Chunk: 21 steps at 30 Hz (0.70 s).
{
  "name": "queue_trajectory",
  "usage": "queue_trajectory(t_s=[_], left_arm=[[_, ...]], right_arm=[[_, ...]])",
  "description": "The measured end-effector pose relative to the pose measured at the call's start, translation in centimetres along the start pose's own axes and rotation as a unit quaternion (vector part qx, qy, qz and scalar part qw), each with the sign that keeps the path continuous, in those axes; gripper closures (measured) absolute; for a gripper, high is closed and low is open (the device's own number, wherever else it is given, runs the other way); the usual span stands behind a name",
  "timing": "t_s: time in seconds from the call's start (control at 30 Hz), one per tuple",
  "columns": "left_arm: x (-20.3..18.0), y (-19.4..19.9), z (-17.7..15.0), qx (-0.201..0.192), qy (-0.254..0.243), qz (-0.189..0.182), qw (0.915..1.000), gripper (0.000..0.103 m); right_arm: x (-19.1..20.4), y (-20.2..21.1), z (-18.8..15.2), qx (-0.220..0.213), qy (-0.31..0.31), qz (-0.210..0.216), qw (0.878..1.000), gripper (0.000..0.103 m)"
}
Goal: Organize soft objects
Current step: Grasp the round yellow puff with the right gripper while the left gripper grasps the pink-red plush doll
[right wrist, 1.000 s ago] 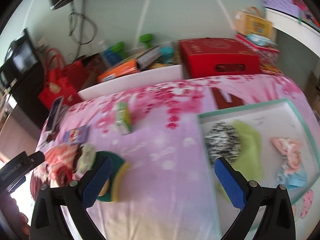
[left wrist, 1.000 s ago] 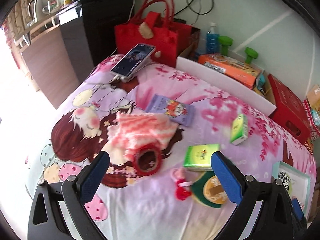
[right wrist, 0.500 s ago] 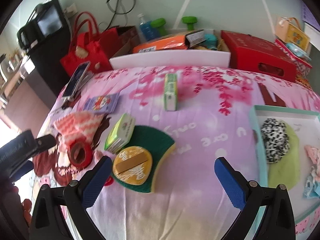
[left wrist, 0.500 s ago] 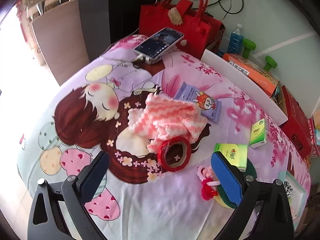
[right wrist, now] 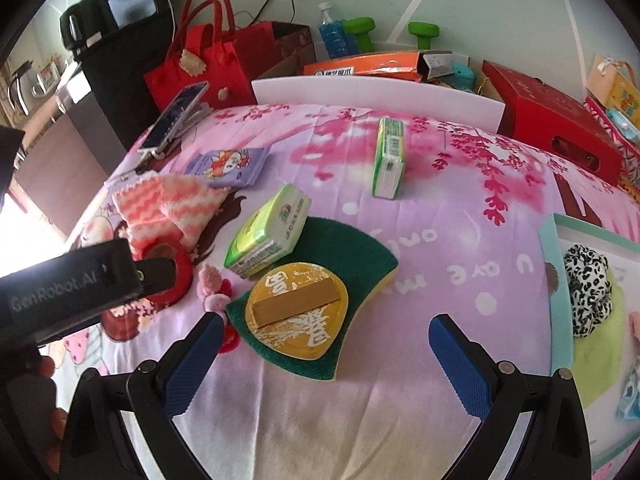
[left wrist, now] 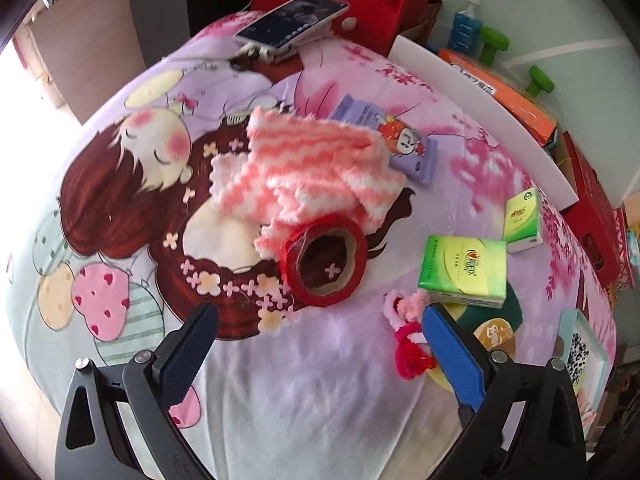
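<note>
A pink-and-white fluffy cloth [left wrist: 308, 172] lies on the cartoon bedsheet, with a red tape roll [left wrist: 325, 266] at its near edge. My left gripper [left wrist: 316, 344] is open and empty just short of the tape roll. A pink-and-red yarn piece [left wrist: 406, 338] lies by its right finger. My right gripper [right wrist: 326, 358] is open and empty above a green sponge [right wrist: 352, 256] that bears a gold disc [right wrist: 298, 312]. The cloth also shows in the right wrist view [right wrist: 168, 206]. A teal-rimmed tray [right wrist: 554, 276] at right holds a leopard scrunchie [right wrist: 588, 288] on a green cloth.
Green tissue packs [right wrist: 268, 230] [right wrist: 389, 157] and a purple wipes pack [right wrist: 226, 165] lie on the bed. A phone [left wrist: 290, 20] rests at the far edge by a red bag [right wrist: 200, 64]. Boxes, dumbbells and a bottle stand behind a white board [right wrist: 376, 98].
My left gripper moved closer to the cloth and tape roll. My right gripper swung left from the tray to over the sponge and gold disc.
</note>
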State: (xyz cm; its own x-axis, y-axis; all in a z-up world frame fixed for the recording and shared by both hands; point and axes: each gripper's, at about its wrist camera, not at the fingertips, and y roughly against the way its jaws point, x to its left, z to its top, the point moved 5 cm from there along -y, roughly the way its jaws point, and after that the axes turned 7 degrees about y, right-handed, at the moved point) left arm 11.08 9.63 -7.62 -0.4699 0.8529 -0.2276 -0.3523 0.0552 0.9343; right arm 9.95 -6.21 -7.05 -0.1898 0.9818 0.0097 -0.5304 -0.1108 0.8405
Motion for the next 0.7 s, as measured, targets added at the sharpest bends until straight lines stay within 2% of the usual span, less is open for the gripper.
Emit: queue_trajectory(t_s=[0.2, 0.4, 0.53, 0.63, 0.7], left_arm=[[0.7, -0.8, 0.0, 0.012, 0.027, 0.002, 0.9996, 0.002], [0.1, -0.9, -0.2, 0.022, 0.031, -0.031, 0.9988, 0.002], [-0.8, -1.3, -0.4, 0.033, 0.025, -0.048, 0.9980, 0.002], [-1.3, -1.5, -0.6, 0.041, 0.022, -0.060, 0.9971, 0.005], [-1.7, -1.7, -0.8, 0.046, 0.018, -0.067, 0.9966, 0.016]], right_arm=[[0.3, -0.6, -0.2, 0.003, 0.013, -0.007, 1.000, 0.000], [0.4, -0.4, -0.1, -0.004, 0.016, -0.002, 1.000, 0.001], [0.9, -0.2, 0.0, -0.011, 0.023, 0.004, 1.000, 0.015], [1.0, -0.4, 0.0, -0.008, 0.027, 0.010, 1.000, 0.021], [1.0, -0.4, -0.1, -0.008, 0.025, 0.013, 1.000, 0.026]])
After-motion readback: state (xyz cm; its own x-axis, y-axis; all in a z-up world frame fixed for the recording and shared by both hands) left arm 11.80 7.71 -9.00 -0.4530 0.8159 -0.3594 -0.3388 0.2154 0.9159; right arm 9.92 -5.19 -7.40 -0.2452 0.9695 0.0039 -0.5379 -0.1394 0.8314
